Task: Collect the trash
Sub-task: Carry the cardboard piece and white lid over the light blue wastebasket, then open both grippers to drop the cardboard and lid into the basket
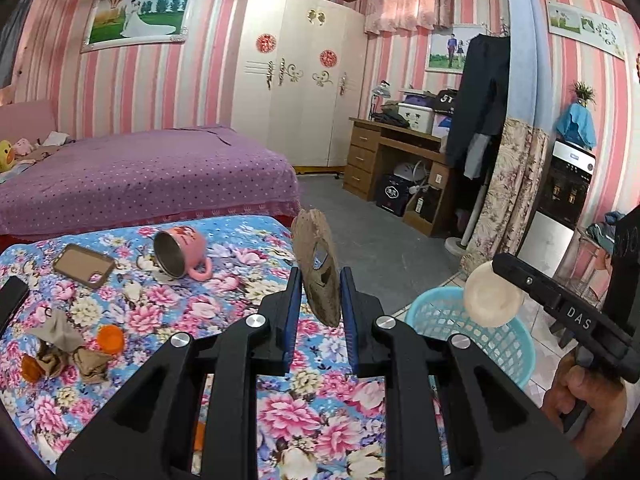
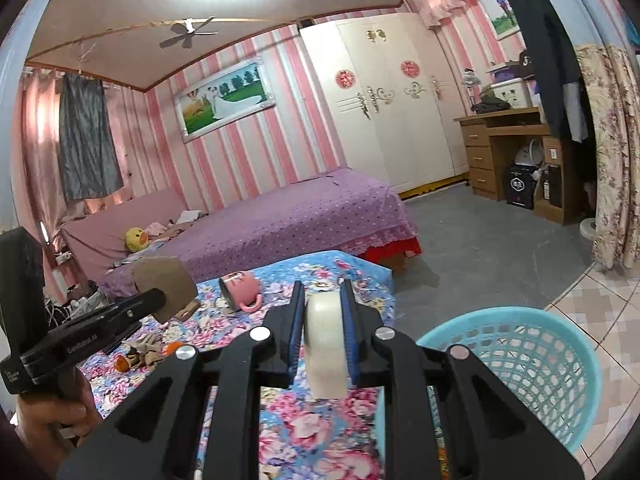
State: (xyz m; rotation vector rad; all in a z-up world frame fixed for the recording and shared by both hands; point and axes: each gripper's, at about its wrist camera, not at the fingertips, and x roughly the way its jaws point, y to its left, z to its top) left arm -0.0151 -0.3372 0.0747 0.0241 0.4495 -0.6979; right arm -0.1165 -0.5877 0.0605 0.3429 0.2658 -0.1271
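You have one blue basket (image 1: 516, 344), one pink mug (image 1: 184, 254), one phone case (image 1: 84, 265), two orange caps (image 1: 111, 339), one cardboard scrap (image 1: 318, 268), one tape roll (image 2: 326, 346).

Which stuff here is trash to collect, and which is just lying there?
For the job:
cardboard scrap in left gripper
tape roll in right gripper
crumpled paper
orange caps
basket

Just lying about:
pink mug
phone case

Edge-up cardboard scrap (image 1: 318, 268), whitish tape roll (image 2: 326, 350)

turquoise basket (image 2: 532, 344), pink mug (image 1: 182, 250), floral tablecloth (image 1: 168, 312)
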